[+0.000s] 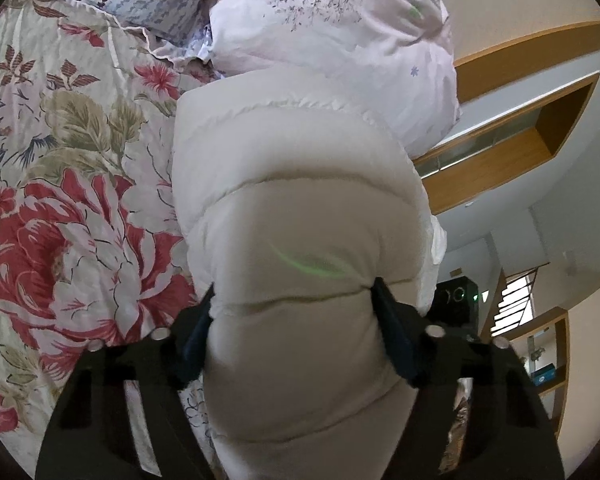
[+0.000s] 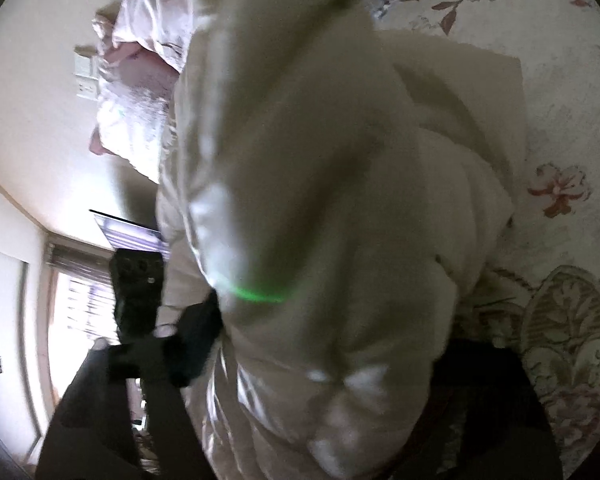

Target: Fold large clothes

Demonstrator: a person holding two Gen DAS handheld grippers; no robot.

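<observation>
Left wrist only: pink pillow.

Cream puffer jacket (quilted) on red-floral bedspread

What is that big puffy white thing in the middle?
It's a cream puffer jacket, squeezed between the left gripper's fingers and filling the right wrist view too. Under it lies a bedspread with big red flowers, and a pale pink pillow sits behind.

Home bedroom: floral bedspread, pillows (wooden shelving beyond).
</observation>
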